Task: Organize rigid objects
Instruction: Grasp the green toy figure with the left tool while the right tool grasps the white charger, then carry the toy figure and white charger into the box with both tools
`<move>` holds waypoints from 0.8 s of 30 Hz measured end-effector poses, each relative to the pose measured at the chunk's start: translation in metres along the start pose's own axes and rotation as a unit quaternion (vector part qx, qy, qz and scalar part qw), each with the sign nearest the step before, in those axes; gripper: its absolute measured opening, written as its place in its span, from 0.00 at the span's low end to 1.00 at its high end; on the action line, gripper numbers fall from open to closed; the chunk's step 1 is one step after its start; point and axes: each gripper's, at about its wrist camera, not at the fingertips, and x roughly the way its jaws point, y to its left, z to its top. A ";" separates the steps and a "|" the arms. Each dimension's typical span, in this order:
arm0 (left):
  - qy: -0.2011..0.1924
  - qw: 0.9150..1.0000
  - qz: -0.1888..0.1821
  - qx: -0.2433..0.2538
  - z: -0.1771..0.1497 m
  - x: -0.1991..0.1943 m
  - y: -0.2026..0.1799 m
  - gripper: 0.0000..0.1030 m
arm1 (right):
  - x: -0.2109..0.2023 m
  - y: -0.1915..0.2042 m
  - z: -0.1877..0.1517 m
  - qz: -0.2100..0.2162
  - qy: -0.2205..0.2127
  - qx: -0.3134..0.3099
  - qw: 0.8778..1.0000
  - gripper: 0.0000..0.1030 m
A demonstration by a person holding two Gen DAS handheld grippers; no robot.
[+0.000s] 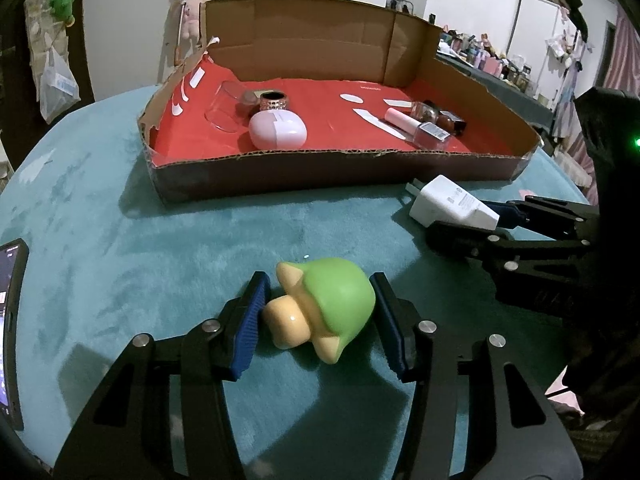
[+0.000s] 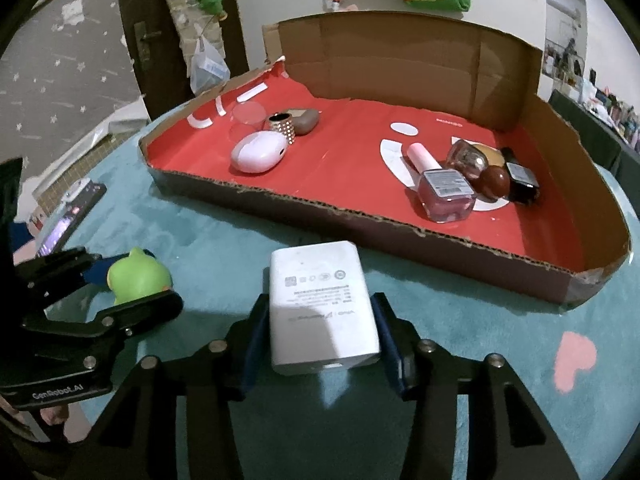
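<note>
Both grippers closing on items in front of the shallow red-lined cardboard tray.
Right gripper brackets the white plastic charger block; left gripper touches the green-and-cream toy figure. Judgement: confirm firm, centred pad contact before lifting over the tray's near wall.

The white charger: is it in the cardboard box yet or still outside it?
Outside. The white charger lies on the teal cloth before the cardboard box, between the right gripper pads.
</note>
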 end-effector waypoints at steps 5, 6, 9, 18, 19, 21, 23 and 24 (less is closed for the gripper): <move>0.001 1.000 -0.003 -0.001 0.001 -0.001 0.001 0.48 | -0.006 -0.005 0.000 0.013 -0.009 0.019 1.000 0.48; 0.002 1.000 -0.005 -0.003 0.001 -0.001 0.002 0.48 | -0.007 -0.005 -0.001 0.016 -0.010 0.020 1.000 0.48; 0.002 1.000 -0.009 -0.006 0.002 -0.002 0.002 0.48 | -0.013 -0.004 -0.002 0.026 -0.014 0.023 0.999 0.48; -0.012 1.000 -0.019 -0.003 0.012 -0.014 0.000 0.48 | -0.035 -0.005 0.001 0.062 -0.033 0.032 0.997 0.48; -0.012 1.000 -0.019 -0.002 0.013 -0.015 0.000 0.48 | -0.036 -0.005 0.002 0.064 -0.033 0.033 0.997 0.48; -0.011 1.000 -0.021 -0.001 0.015 -0.015 -0.001 0.48 | -0.038 -0.006 0.003 0.068 -0.035 0.034 0.997 0.48; -0.011 1.000 -0.023 -0.002 0.017 -0.016 -0.001 0.48 | -0.040 -0.007 0.005 0.071 -0.036 0.035 0.996 0.48; -0.011 1.000 -0.024 -0.002 0.018 -0.016 0.000 0.48 | -0.041 -0.007 0.006 0.073 -0.036 0.036 0.996 0.48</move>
